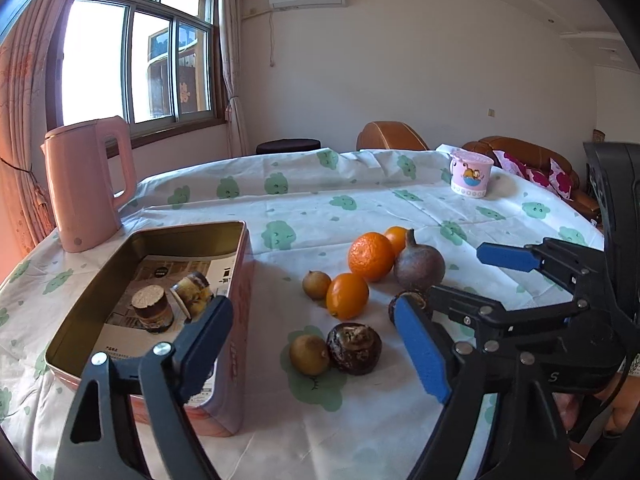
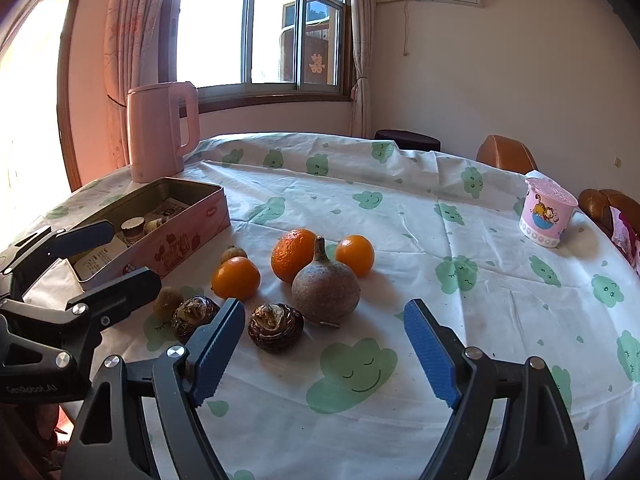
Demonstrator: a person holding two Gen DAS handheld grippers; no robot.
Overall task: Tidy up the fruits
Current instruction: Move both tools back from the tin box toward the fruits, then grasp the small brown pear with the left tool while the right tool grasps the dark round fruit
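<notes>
Fruits lie on the tablecloth: a large orange (image 1: pixel 370 256) (image 2: pixel 293 254), two smaller oranges (image 1: pixel 346 295) (image 2: pixel 235 278), a brown pear-shaped fruit (image 1: pixel 419 266) (image 2: pixel 325 287), dark water chestnuts (image 1: pixel 354 348) (image 2: pixel 275 327) and small brown fruits (image 1: pixel 309 354) (image 2: pixel 167 301). An open pink tin (image 1: pixel 236 280) (image 2: pixel 176 240) holds two cut brown pieces (image 1: pixel 152 312). My left gripper (image 1: pixel 316 352) is open and empty, between tin and fruits. My right gripper (image 2: pixel 325 356) is open and empty, just before the fruits; it also shows in the left wrist view (image 1: pixel 460 280).
A pink kettle (image 1: pixel 86 184) (image 2: pixel 160 130) stands behind the tin. A pink cartoon cup (image 1: pixel 469 178) (image 2: pixel 546 218) stands at the far right. Brown chairs (image 1: pixel 390 136) sit beyond the table's far edge.
</notes>
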